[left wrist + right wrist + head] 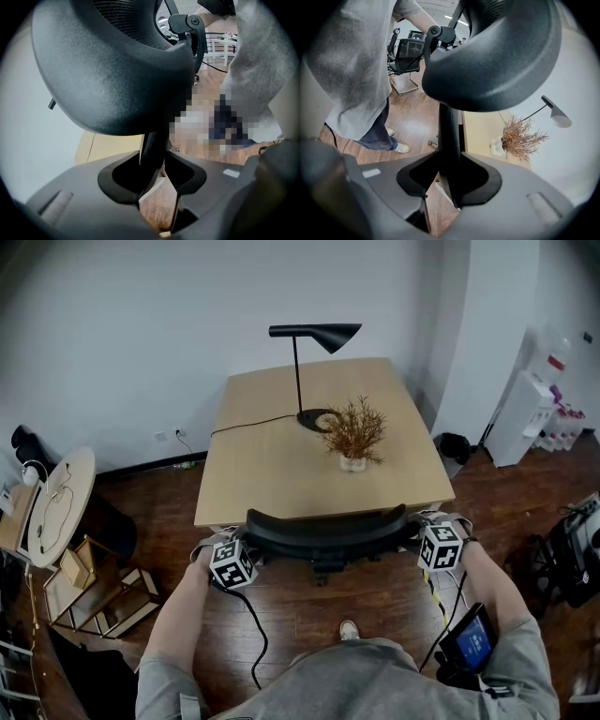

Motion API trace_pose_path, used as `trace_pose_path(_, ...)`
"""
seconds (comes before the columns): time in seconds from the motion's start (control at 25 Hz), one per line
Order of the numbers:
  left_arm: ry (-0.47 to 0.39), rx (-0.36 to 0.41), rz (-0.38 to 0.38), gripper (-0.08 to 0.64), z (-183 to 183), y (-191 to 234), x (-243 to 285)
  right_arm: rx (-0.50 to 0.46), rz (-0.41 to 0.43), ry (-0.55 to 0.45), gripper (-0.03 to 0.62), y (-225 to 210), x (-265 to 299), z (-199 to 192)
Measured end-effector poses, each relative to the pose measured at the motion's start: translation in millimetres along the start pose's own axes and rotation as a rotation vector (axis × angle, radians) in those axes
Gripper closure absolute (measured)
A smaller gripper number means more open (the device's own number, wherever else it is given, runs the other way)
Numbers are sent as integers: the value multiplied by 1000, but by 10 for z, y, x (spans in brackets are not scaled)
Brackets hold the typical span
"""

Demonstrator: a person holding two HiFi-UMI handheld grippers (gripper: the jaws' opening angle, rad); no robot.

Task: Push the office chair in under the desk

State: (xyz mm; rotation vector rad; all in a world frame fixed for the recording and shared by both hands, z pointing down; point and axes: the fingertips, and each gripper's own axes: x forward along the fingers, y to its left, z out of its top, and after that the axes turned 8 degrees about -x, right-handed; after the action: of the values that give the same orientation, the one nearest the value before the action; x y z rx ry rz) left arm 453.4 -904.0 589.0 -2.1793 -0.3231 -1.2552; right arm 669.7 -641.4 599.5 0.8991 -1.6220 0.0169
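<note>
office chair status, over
Left gripper and right gripper both clamped on the back frame of the black office chair. Backrest at the near edge of the light wooden desk. Space under the desk hidden, no obstacle seen.

— What sat between the jaws of the right gripper (450, 185)?
— A slim upright edge of the black plastic office chair (497, 61). Both jaws pressed on it, and the curved back loomed above.
— And beyond that?
— A pale wooden desk (480, 133) carried a dried brown plant in a small white pot (519, 139), with a dark cone-shaded lamp (555, 118) behind it. At the left, a person in a grey shirt (356, 79) stood on the brown wooden floor (412, 117).
</note>
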Motion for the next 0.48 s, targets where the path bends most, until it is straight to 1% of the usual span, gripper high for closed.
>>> trace_pose_path(0.36, 0, -4, 14, 397, 76, 175, 108, -7, 0, 4, 440, -204, 71, -128)
trace_pose_path(0.48, 1, -8, 7, 397, 100, 222, 145, -7, 3, 5, 440, -265, 90, -164)
